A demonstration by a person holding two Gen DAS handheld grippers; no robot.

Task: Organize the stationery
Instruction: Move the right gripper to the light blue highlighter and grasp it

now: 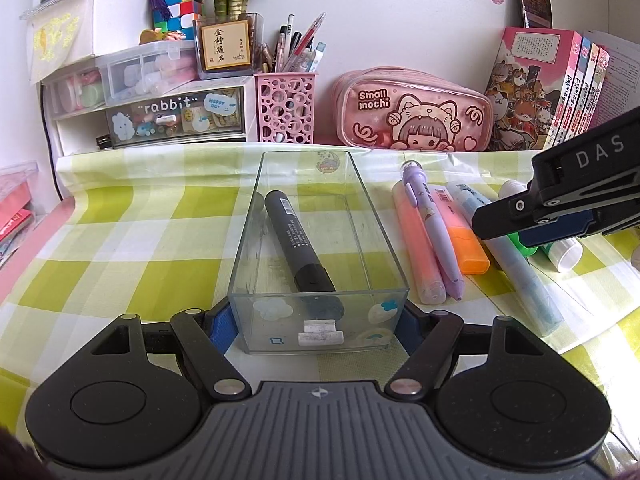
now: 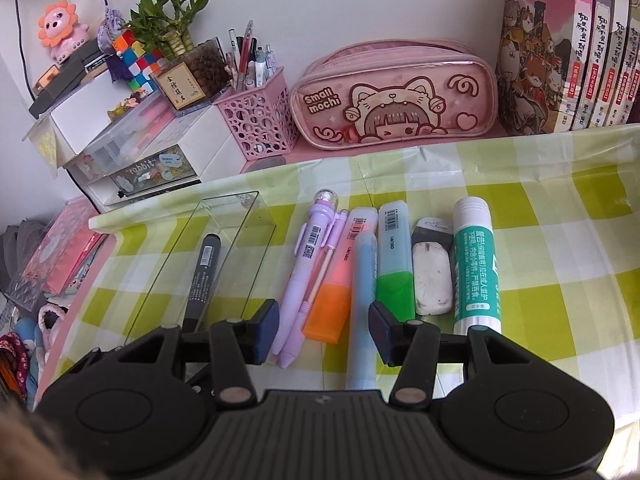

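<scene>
A clear plastic box (image 1: 256,240) stands on the checked cloth with a black marker (image 1: 298,236) lying in it. My left gripper (image 1: 318,326) is shut on the box's near end, one blue pad on each side. To its right lie a purple pen (image 2: 308,260), an orange highlighter (image 2: 340,280), a light blue pen (image 2: 362,300), a green highlighter (image 2: 394,260), a white eraser (image 2: 432,276) and a glue stick (image 2: 478,264). My right gripper (image 2: 324,330) is open and empty, hovering over the near ends of the orange highlighter and blue pen.
At the back stand a pink pen holder (image 1: 286,106), a pink "Small mochi" pencil case (image 1: 416,112), drawer units (image 1: 160,116) and books (image 1: 560,88). The cloth's left edge drops off to pink items (image 2: 60,252).
</scene>
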